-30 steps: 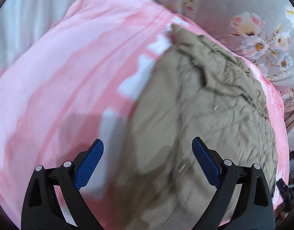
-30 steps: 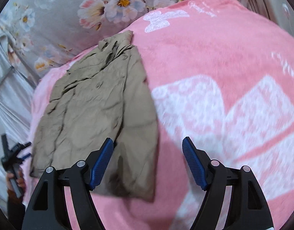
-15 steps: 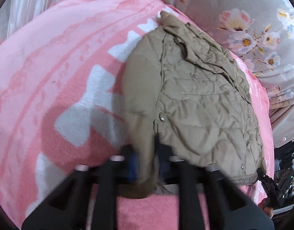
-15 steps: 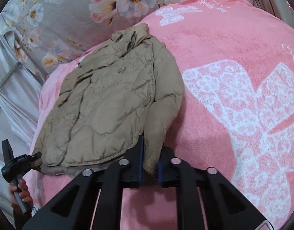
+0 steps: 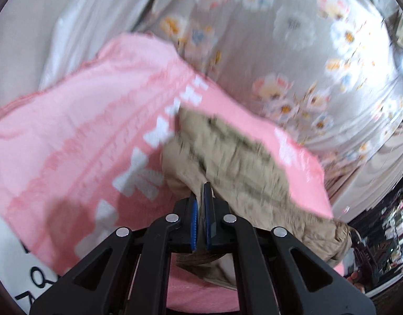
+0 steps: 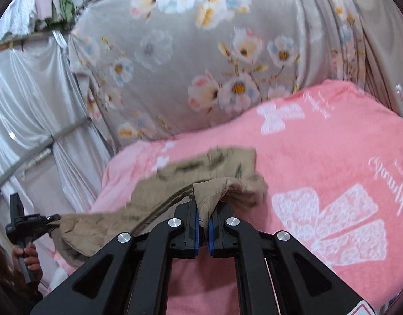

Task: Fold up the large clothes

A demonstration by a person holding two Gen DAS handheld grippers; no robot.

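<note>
Jacket (image 5: 235, 162), khaki quilted, lies crumpled on the pink blanket (image 5: 78, 120) with white bow prints, hem side lifted off the surface by both claws. Left claw (image 5: 200, 218) is closed tight, blue pads pinching a fold of the jacket's edge, fabric sticking up between them. Right claw (image 6: 203, 232) is likewise clamped, blue pads nearly touching with a bunched corner of the jacket (image 6: 201, 176) rising out of the grip. In the right wrist view, the jacket's edge stretches taut from the right claw leftward to the left claw (image 6: 48, 221), gripped there too, person's hand (image 6: 28, 257) on its handle. Far part of the jacket rests on the blanket near the grey floral fabric (image 6: 191, 60) behind the bed. Both views are motion blurred, jacket detail smeared. White drapes (image 6: 25, 99) hang at left.
</note>
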